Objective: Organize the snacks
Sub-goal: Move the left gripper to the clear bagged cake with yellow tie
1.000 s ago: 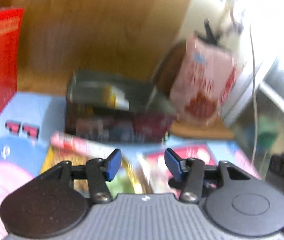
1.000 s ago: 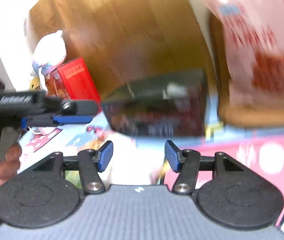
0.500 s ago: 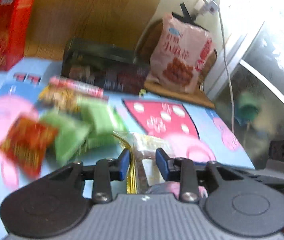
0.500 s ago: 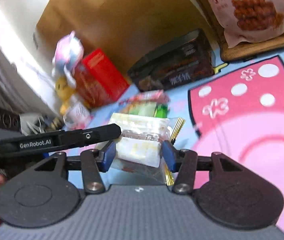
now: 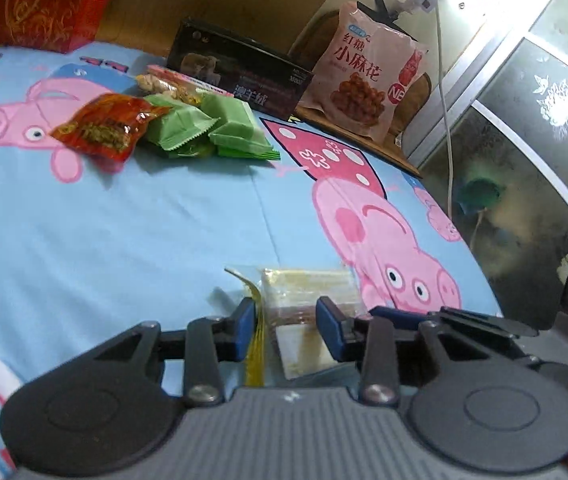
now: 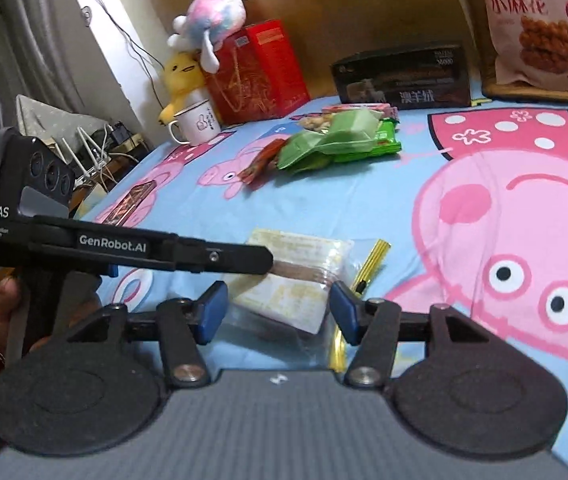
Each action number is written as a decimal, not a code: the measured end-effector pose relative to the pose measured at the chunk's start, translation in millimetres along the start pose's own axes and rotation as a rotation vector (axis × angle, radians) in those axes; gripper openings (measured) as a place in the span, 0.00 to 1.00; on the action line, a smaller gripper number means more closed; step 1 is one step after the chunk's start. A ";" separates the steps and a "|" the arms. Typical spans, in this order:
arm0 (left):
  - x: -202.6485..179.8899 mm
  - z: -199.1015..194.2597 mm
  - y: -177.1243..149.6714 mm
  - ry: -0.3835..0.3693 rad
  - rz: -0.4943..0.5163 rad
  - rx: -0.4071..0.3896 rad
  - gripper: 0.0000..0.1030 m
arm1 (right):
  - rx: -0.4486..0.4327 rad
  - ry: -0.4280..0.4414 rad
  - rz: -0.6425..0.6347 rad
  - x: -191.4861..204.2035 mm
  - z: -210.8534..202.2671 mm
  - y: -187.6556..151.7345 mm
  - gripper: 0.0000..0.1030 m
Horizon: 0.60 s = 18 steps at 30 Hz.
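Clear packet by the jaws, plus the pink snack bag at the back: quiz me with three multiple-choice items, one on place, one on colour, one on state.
1. The clear packet lies
A. on the black box
B. on the blue sheet
C. in the mug

2. Its zip strip is
A. yellow
B. red
C. green

3. The pink snack bag is
A. lying flat
B. hanging from a hook
C. standing upright

Answers:
1 B, it rests flat on the cartoon-printed sheet.
2 A, a yellow band runs along one edge.
3 C, it stands on its bottom edge at the back.
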<state>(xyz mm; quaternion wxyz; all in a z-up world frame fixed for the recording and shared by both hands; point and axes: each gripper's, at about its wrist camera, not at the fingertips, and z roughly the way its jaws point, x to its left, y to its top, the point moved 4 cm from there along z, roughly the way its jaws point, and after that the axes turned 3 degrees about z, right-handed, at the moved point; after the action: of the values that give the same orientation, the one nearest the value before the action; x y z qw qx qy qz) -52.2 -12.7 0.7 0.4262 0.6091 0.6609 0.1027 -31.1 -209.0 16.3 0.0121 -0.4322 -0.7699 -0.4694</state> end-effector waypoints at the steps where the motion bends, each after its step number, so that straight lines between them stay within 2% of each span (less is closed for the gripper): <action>1: -1.2 -3.4 0.1 0.007 0.013 -0.010 0.36 | -0.009 -0.005 0.000 -0.8 -1.1 -0.3 0.58; 4: -4.5 -13.9 2.6 0.040 0.043 -0.050 0.45 | -0.035 -0.032 -0.026 2.0 -6.3 -3.1 0.58; 9: -12.9 -18.2 -0.4 0.117 0.125 -0.061 0.50 | -0.036 -0.116 -0.128 6.2 -4.0 -13.5 0.58; 14: -17.0 -10.9 -6.1 0.115 0.153 -0.030 0.51 | 0.002 -0.137 -0.215 12.2 8.4 -24.2 0.58; 17: -12.6 -4.5 -8.3 0.107 0.130 -0.003 0.51 | 0.016 -0.164 -0.268 14.1 15.5 -29.3 0.59; 18: -10.9 -3.2 -8.9 0.099 0.119 0.003 0.52 | 0.015 -0.170 -0.274 13.3 16.8 -29.5 0.62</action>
<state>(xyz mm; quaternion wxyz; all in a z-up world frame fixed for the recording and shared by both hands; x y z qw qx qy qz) -61.9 -23.3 1.6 0.3851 0.6422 0.6440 0.1567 -52.9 -193.5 -8.4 -0.1140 -0.3611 -0.8235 -0.4225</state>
